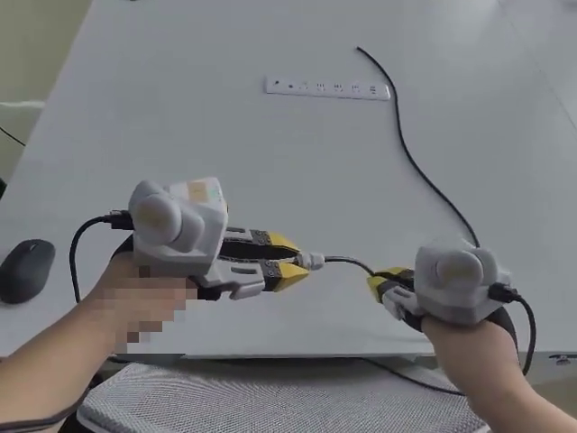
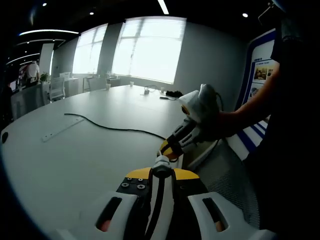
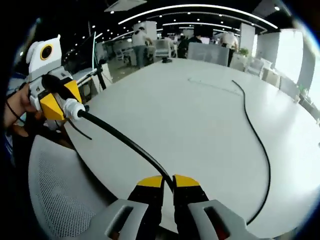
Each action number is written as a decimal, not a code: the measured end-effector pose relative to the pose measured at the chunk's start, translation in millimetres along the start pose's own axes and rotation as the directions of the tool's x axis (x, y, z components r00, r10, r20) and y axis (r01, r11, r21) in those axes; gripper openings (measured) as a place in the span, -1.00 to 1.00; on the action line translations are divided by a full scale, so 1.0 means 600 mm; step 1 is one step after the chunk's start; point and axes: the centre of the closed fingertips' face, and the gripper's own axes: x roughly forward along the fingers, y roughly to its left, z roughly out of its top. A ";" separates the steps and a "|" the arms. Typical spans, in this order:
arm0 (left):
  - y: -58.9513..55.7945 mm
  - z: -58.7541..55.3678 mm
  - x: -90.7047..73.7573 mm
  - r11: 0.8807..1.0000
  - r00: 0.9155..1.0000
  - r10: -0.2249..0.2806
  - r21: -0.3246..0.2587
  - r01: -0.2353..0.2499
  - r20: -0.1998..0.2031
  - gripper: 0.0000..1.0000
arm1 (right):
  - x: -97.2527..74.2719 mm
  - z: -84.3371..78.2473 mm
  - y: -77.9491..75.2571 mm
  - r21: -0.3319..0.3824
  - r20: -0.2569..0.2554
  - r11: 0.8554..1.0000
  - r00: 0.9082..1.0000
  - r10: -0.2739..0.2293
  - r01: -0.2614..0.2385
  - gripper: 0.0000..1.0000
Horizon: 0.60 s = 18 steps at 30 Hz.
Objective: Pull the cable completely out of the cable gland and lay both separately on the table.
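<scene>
I am holding the left claw (image 1: 294, 261) in the lower middle of the head view, and it is pinching the cable gland (image 1: 312, 261) tight between its yellow tips. The gland is poking out past the tips, up in the air over the near edge of the white counter (image 1: 225, 135). The black cable (image 1: 347, 262) is coming out of the gland and sagging a little toward the lower right of the frame. There my right claw (image 1: 382, 285) is squeezing shut on it. The cable is not out of the gland yet. Past the right claw, the rest of the cable is lying on the counter and curving up toward the top of the frame, near a white power strip (image 1: 328, 88). A dark mouse (image 1: 25, 269) is sitting at the left edge. A grey mesh chair (image 1: 270, 397) is showing along the bottom, under the claws.
</scene>
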 end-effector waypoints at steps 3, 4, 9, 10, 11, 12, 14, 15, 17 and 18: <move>0.003 0.002 -0.002 1.000 1.000 0.010 0.002 -0.010 0.005 -0.70 | 0.005 -0.014 -0.010 0.021 -0.025 1.000 1.000 -0.017 0.018 -0.98; 0.003 0.002 -0.002 1.000 1.000 0.012 0.000 -0.012 0.006 -0.70 | 0.005 -0.017 -0.011 0.050 -0.029 0.999 0.999 -0.015 0.016 -0.98; 0.005 0.002 -0.004 1.000 1.000 0.014 0.001 -0.014 0.005 -0.70 | 0.007 -0.020 -0.014 0.101 -0.028 0.995 0.999 -0.016 0.019 -0.98; 0.006 0.000 -0.005 1.000 1.000 0.014 0.002 -0.014 0.002 -0.70 | 0.008 -0.021 -0.012 0.083 -0.030 0.996 0.999 -0.019 0.022 -0.98; 0.007 -0.002 -0.006 1.000 1.000 0.015 0.001 -0.015 0.001 -0.70 | 0.008 -0.021 -0.010 0.080 -0.031 0.997 0.999 -0.019 0.022 -0.98; 0.008 -0.003 -0.007 1.000 1.000 0.015 0.000 -0.015 0.002 -0.70 | 0.007 -0.021 -0.007 0.073 -0.033 0.997 0.999 -0.018 0.021 -0.97; 0.011 -0.003 -0.009 1.000 1.000 0.015 -0.004 -0.015 0.003 -0.70 | 0.004 -0.019 -0.004 0.062 -0.028 0.998 1.000 -0.013 0.015 -0.96; 0.013 -0.003 -0.010 1.000 1.000 0.017 -0.005 -0.017 0.006 -0.70 | 0.003 -0.014 0.002 0.069 -0.009 0.998 1.000 0.009 -0.009 -0.96; 0.017 -0.005 -0.009 1.000 1.000 0.019 -0.006 -0.019 0.002 -0.70 | -0.002 -0.013 0.004 0.054 -0.002 0.998 1.000 0.022 -0.022 -0.95; 0.018 -0.005 -0.009 1.000 1.000 0.019 -0.008 -0.019 0.001 -0.70 | -0.003 -0.016 0.006 0.036 -0.016 0.999 0.999 0.029 -0.028 -0.95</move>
